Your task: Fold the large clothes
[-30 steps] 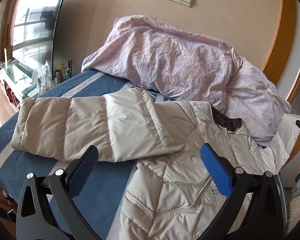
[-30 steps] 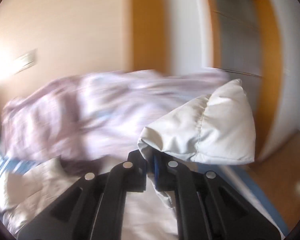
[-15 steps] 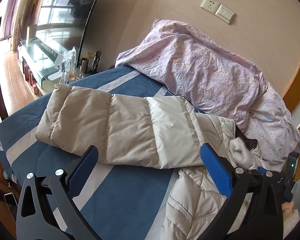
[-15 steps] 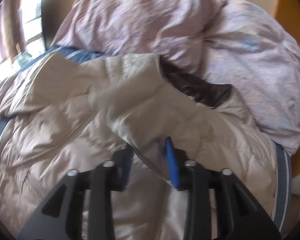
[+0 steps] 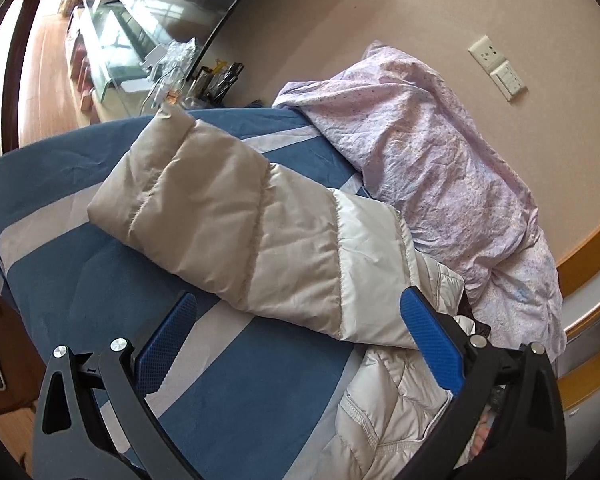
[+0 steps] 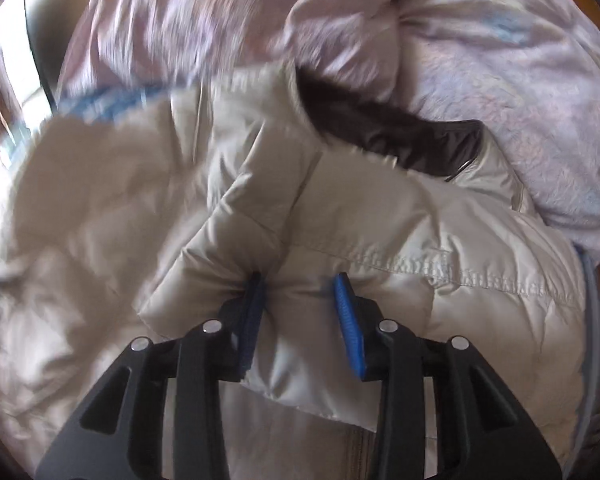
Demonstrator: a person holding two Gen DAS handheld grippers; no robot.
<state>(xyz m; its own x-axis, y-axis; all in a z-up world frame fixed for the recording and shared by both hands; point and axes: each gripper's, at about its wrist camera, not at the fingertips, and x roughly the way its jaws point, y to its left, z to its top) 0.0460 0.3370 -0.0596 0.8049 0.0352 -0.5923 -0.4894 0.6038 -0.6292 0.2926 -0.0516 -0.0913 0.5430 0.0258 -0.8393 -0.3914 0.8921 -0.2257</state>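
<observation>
A cream puffer jacket [image 5: 388, 408] lies on the blue striped bed [image 5: 240, 392]. Its left sleeve [image 5: 236, 232] stretches out flat across the bed toward the far left. My left gripper [image 5: 296, 340] is open and empty, hovering just above that sleeve. In the right wrist view the jacket [image 6: 100, 208] fills the frame, with its dark collar lining [image 6: 412, 136] at the top. The other sleeve [image 6: 340, 240] is folded across the chest. My right gripper [image 6: 300, 304] has its jaws partly apart, with sleeve fabric still between the blue pads [image 6: 350, 320].
A crumpled lilac duvet [image 5: 440, 168] is heaped against the wall behind the jacket. A glass TV stand [image 5: 112, 48] with small items stands past the bed's far left corner. A wall socket [image 5: 496, 66] sits above the duvet. Wood floor lies left of the bed.
My right gripper carried the sleeve over and laid it across the jacket's chest, and its jaws have opened. My left gripper stayed open and swung left along the other sleeve.
</observation>
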